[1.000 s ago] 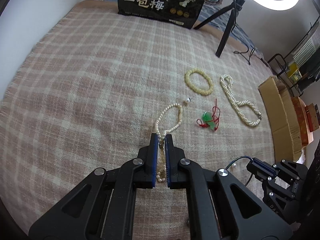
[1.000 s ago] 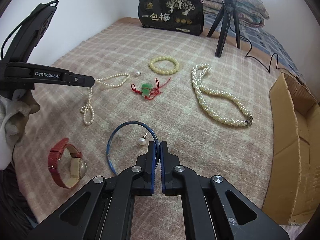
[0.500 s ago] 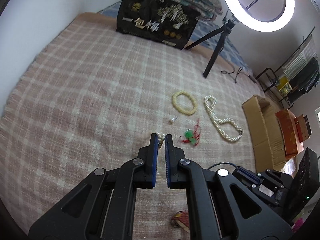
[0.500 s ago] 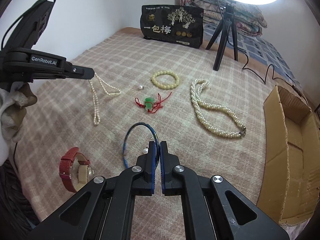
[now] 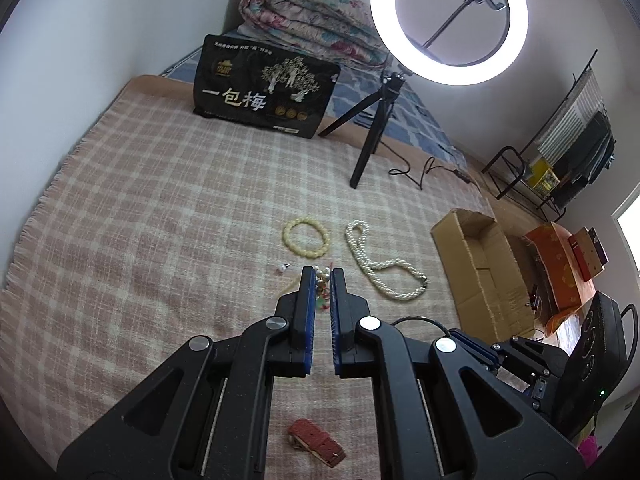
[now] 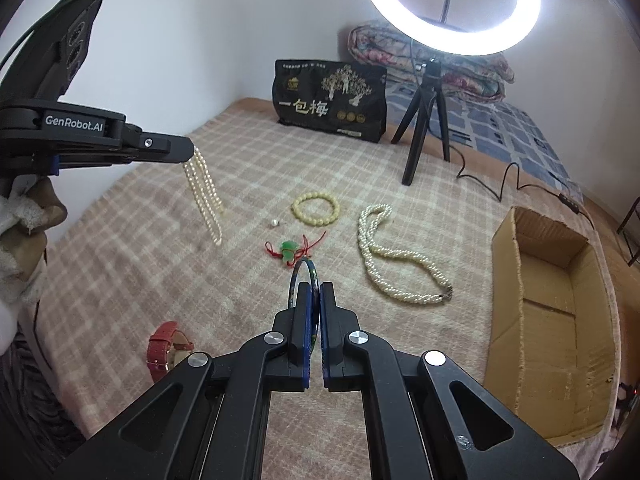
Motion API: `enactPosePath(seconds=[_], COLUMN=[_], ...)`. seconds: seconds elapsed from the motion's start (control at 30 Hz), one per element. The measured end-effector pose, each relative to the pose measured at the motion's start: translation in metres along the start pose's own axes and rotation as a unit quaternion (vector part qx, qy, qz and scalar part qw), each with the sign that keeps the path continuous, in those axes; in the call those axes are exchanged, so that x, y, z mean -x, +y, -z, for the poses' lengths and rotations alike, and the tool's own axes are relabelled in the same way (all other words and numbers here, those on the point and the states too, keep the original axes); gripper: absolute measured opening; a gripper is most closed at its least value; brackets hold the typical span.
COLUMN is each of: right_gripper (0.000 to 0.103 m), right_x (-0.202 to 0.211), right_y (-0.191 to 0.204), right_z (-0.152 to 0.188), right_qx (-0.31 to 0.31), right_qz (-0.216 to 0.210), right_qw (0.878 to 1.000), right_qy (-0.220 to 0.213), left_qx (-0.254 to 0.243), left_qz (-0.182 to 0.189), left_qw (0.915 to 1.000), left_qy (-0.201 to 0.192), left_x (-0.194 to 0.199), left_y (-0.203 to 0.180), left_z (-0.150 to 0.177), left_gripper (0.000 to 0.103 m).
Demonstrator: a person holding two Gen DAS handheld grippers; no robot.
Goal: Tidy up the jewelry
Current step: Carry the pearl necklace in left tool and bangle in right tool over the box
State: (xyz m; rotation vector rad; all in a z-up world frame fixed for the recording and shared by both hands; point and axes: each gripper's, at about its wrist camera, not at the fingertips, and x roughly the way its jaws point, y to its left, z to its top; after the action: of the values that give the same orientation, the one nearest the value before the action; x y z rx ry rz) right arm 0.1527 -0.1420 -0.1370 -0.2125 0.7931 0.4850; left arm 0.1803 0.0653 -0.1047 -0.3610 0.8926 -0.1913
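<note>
My left gripper (image 5: pixel 321 274) is shut on a thin pearl strand (image 6: pixel 204 196), which hangs free above the plaid blanket in the right wrist view; only a few beads (image 5: pixel 321 272) show at the fingertips in the left wrist view. My right gripper (image 6: pixel 314 286) is shut on a blue bangle (image 6: pixel 298 276), lifted off the blanket and seen edge-on. On the blanket lie a yellow bead bracelet (image 6: pixel 316 209), a thick twisted pearl necklace (image 6: pixel 394 266), a green pendant on red cord (image 6: pixel 289 250), a single pearl earring (image 6: pixel 274 223) and a red-strapped watch (image 6: pixel 166 350).
An open cardboard box (image 6: pixel 552 320) stands at the blanket's right edge. A ring light on a black tripod (image 6: pixel 424 128) and a black printed bag (image 6: pixel 330 100) stand at the back, with a cable (image 6: pixel 516 188) trailing right. A folded quilt (image 5: pixel 312 28) lies behind.
Both grippers have risen. The pearl strand has left the blanket and now dangles from the left gripper. The blue bangle has come up off the blanket in the right gripper.
</note>
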Motion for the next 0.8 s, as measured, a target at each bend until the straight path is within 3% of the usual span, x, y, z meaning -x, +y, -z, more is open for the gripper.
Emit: enactPosePath(seconds=[0.8], right_gripper=[0.002], right_x=[0.066], right_y=[-0.099], right_z=[0.012], right_qx=[-0.074], right_qz=[0.090], right_qw=[0.991], right_qy=[-0.064], left_qx=[-0.047], left_qz=[0.087], left_qw=[0.9951], left_qy=[-0.001], left_x=[-0.011], left_y=[-0.135], left_z=[0.003], left_gripper=[0.004])
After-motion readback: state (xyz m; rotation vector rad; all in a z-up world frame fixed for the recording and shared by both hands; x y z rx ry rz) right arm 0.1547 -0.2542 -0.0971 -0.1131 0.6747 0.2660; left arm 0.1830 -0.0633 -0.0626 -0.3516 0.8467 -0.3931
